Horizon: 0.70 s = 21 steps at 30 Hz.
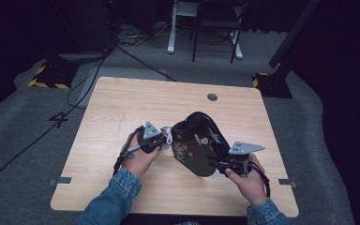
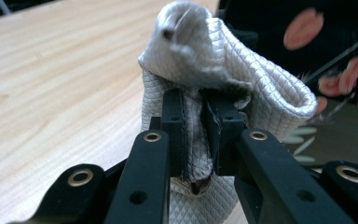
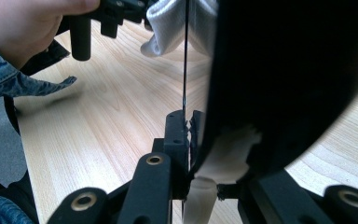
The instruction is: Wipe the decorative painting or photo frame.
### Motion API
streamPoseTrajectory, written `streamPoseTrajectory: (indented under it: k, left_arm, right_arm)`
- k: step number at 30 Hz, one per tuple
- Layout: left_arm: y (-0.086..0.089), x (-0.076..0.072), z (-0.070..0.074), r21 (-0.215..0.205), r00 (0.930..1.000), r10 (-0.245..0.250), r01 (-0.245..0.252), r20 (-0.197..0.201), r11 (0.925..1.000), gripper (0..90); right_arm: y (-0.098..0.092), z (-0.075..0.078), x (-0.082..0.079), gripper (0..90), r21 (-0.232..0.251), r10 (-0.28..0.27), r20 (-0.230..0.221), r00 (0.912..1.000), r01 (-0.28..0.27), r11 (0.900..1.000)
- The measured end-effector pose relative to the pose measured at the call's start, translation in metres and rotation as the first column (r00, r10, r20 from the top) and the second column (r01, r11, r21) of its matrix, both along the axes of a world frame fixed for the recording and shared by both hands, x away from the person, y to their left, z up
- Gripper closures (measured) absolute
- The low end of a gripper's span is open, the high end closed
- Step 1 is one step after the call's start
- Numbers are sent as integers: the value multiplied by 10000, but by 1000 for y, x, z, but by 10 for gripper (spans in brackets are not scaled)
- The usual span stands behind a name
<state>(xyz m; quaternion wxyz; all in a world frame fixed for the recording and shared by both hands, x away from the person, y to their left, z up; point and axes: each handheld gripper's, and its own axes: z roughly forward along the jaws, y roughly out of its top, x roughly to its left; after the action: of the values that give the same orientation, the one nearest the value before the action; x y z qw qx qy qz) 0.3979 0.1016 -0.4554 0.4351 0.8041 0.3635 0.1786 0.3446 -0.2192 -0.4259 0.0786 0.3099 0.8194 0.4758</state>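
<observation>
We have a black floral bag [image 1: 199, 143] lifted between 2 grippers over the middle of the wooden surface [image 1: 122, 108]. The left gripper [image 2: 196, 119] is clamped tight on a fold of the bag's silvery quilted lining [image 2: 223, 60], the fabric bunched and squeezed flat between its pads. The right gripper [image 3: 186, 135] has its jaws nearly together, and they seem to pinch a thin black cord [image 3: 185, 56] at the bag's edge, with a pale strip of lining [image 3: 205, 186] just beside them; how firmly that grip sits we cannot tell.

We judge the step to be pulling the lining out, or spreading the bag between both hands. To do it well, we should keep the right hand steady as an anchor and draw the left away slowly and evenly, so the fabric neither tears nor slips free. If the cord starts sliding, we should re-grip deeper on the bag's edge.

In the high view the bag's long axis runs diagonally, from the upper left near the left gripper toward the lower right, its patterned face tilted upward toward us.
</observation>
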Motion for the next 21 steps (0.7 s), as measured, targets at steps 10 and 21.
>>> streamPoseTrajectory:
  k: [10,21]
  left_arm:
    - [-6,-3,-12,469,9991,-164,183,-392,9987,788]
    - [-13,-5,-20,970,9970,-345,412,-696,9944,789]
  right_arm:
    - [0,0,0,794,-4,-33,-8,10000,33,10000]
    - [-1,0,0,794,-4,-82,11,10000,82,10000]
